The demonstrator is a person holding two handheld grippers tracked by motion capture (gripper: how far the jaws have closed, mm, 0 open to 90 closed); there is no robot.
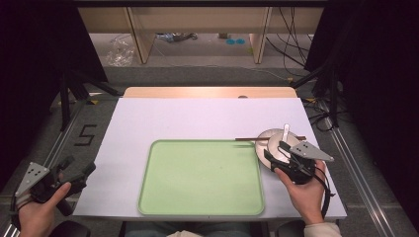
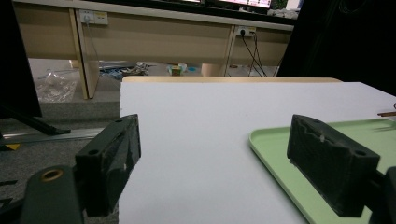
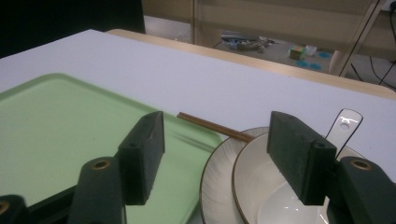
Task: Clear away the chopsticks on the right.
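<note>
A light green tray (image 1: 200,177) lies empty on the white table (image 1: 197,116). Right of it a white bowl (image 3: 261,191) sits on a ribbed white plate (image 3: 217,175), with a white spoon (image 3: 344,124) in the bowl and brown chopsticks (image 3: 210,125) resting across the plate's far rim. My right gripper (image 1: 274,149) hovers open just over the near edge of the bowl (image 1: 274,141), its jaws straddling the plate's left side and touching nothing. My left gripper (image 1: 79,166) is open and empty, held off the table's left front corner.
The tray's corner (image 2: 268,140) lies right of my left gripper (image 2: 217,163). Bare tabletop stretches behind and left of the tray. Beyond the table's wooden far edge (image 1: 207,92) are floor, cables and furniture legs. Metal rails run along both sides.
</note>
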